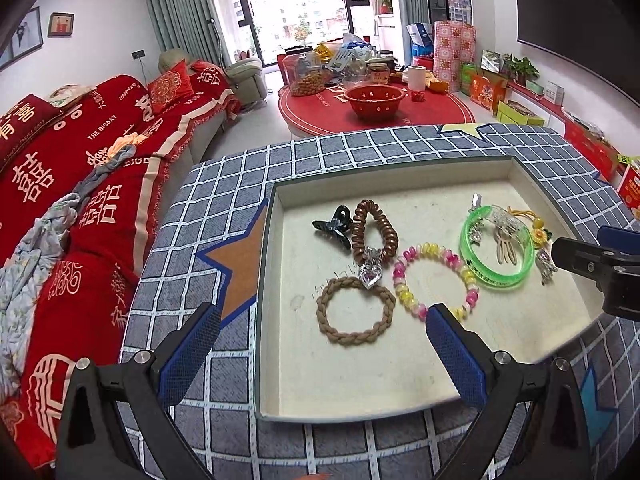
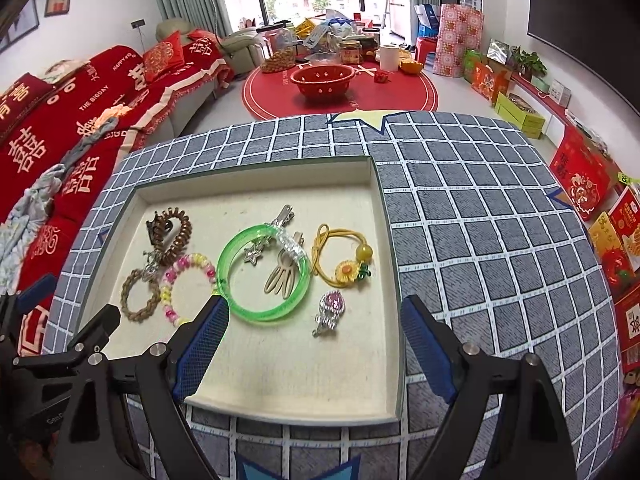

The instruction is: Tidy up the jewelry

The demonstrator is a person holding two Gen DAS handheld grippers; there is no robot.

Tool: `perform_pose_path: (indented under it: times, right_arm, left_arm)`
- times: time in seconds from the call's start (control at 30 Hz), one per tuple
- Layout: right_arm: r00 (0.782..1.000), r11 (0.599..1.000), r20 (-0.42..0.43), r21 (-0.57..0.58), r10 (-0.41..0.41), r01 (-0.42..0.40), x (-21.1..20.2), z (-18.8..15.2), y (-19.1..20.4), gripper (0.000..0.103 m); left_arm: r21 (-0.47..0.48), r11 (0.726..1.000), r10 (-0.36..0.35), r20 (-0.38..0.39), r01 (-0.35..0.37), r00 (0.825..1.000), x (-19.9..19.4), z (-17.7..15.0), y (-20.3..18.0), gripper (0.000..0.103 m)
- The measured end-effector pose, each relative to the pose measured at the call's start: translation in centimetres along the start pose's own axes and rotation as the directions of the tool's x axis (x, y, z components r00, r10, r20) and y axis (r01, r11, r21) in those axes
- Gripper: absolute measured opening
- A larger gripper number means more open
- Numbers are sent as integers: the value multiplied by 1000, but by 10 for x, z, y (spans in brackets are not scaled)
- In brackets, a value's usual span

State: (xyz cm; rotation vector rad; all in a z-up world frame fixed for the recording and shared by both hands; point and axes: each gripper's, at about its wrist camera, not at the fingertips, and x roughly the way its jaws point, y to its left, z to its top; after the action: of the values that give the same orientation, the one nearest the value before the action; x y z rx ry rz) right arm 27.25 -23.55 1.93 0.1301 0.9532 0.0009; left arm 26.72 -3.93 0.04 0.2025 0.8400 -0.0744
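Observation:
A shallow cream tray (image 1: 360, 380) (image 2: 288, 376) lies on a grey checked cloth. In it lie a braided tan hair tie (image 1: 355, 310) (image 2: 140, 296), a brown coil tie (image 1: 374, 230) (image 2: 174, 236), a black claw clip (image 1: 332, 228), a heart pendant (image 1: 370, 274), a pink-yellow bead bracelet (image 1: 436, 280) (image 2: 188, 284), a green bangle (image 1: 496, 254) (image 2: 264, 276), a yellow flower hair tie (image 2: 344, 258) and a pink jewelled charm (image 2: 330, 312). My left gripper (image 1: 320, 344) is open and empty over the tray's near left corner. My right gripper (image 2: 316, 344) is open and empty over the tray's near right part.
A red sofa (image 1: 80, 184) stands to the left. Beyond the cloth-covered surface (image 2: 480, 220) a round red table (image 1: 372, 112) carries a red bowl, jars and clutter. Gift boxes (image 2: 592, 184) line the right wall.

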Motion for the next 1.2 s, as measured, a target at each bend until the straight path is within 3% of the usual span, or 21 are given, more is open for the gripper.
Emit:
perform_pose_path:
  times: [0.53, 0.93, 1.2]
  right_arm:
    - [997, 1000, 80, 1, -4, 4, -49, -55, 3, 89]
    - [990, 1000, 142, 8, -17, 16, -72, -107, 8, 89]
    - [976, 999, 215, -13, -43, 46, -84, -126, 17, 90]
  left_arm:
    - [-42, 998, -36, 20, 37, 999, -51, -55, 1, 103]
    - [-81, 997, -16, 63, 21, 998, -76, -100, -3, 103]
    - [-121, 993, -4, 106, 17, 994, -83, -112, 0, 103]
